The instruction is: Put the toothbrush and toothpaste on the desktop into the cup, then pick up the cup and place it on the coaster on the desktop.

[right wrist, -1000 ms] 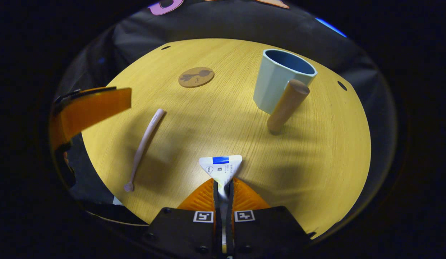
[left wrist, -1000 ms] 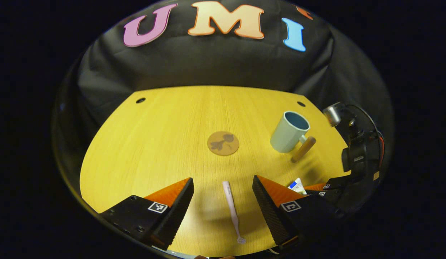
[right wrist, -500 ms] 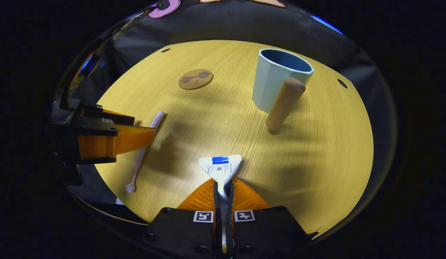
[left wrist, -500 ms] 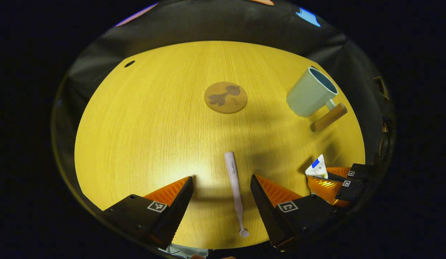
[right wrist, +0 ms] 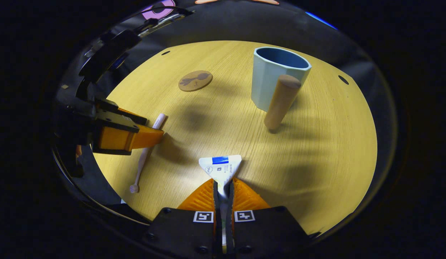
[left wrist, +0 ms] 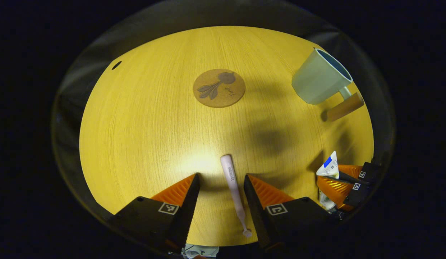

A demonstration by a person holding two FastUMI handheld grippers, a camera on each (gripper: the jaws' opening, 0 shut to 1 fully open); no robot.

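While the left gripper [left wrist: 220, 180] hangs low over the desk [left wrist: 143, 118] with its fingers spread wide, the toothbrush [left wrist: 234, 192] lies flat between them, touched by neither as far as the left gripper view shows. Its bristle end points back toward the desk's near edge. The right gripper [right wrist: 223, 187] is clamped on the toothpaste [right wrist: 220, 167], whose flat end sticks out ahead of the tips; whether the tube is clear of the wood is hard to judge. The cup [right wrist: 275, 81] stands upright farther off, its wooden handle [right wrist: 281, 102] angled toward the right gripper. The coaster [left wrist: 219, 87] lies bare, well apart from the cup.
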